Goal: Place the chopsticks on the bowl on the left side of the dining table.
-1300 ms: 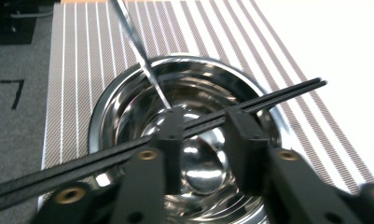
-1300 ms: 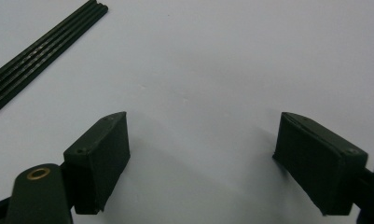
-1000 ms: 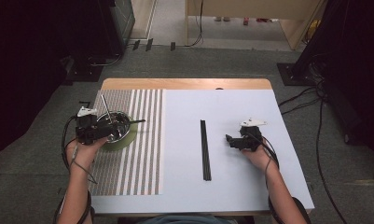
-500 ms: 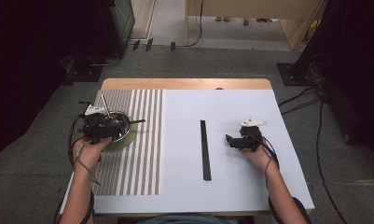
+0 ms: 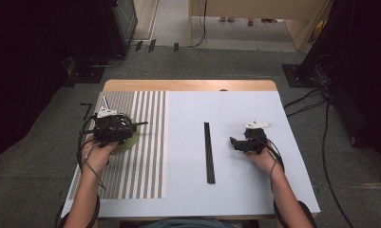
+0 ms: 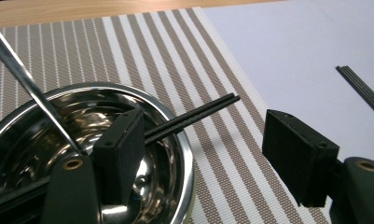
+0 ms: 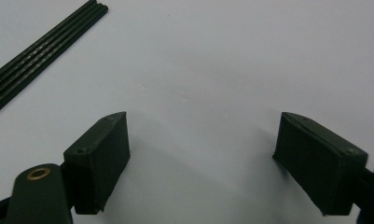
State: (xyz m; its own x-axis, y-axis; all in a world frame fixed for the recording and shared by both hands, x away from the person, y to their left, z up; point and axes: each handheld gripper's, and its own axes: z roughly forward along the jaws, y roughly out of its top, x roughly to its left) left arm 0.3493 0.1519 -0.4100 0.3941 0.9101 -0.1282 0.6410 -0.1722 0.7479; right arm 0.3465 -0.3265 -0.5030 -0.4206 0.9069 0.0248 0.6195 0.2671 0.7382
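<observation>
High view
- Left gripper (image 5: 113, 129): I have it over the steel bowl (image 5: 129, 141) on the striped mat (image 5: 145, 142), at the table's left.
- Pair of chopsticks in bowl (image 5: 139, 124): one end rests in the bowl, the other pokes out over the rim toward the table's middle; long axis roughly across the table.
- Right gripper (image 5: 242, 142): held low over the white sheet (image 5: 235, 190), jaws pointing left.
- Chopstick bundle (image 5: 209, 152): lies flat on the white sheet, long axis running away from me, just left of the right gripper and well apart from the left one.
- Nearer hand: the right, by my judgement, for the bundle.

Left gripper view
- Jaws: apart, and they have just been opening; nothing between the pads.
- Chopsticks in bowl (image 6: 194, 117): behind the left-hand jaw, slanting up and right across the bowl rim (image 6: 187, 149), free of both pads.
- Metal rod (image 6: 31, 88): leans in the bowl at the view's left; whether it is a spoon handle I cannot tell.
- Bundle (image 6: 364, 88): far right on the white sheet.

Right gripper view
- Jaws: wide apart, empty, over bare white sheet (image 7: 212, 70).
- Bundle (image 7: 40, 51): ahead and to the left of the jaws, long axis slanting across that corner, not yet between them.
- Next move, as I judge it: carry the right gripper leftward to straddle the sticks across their width.
</observation>
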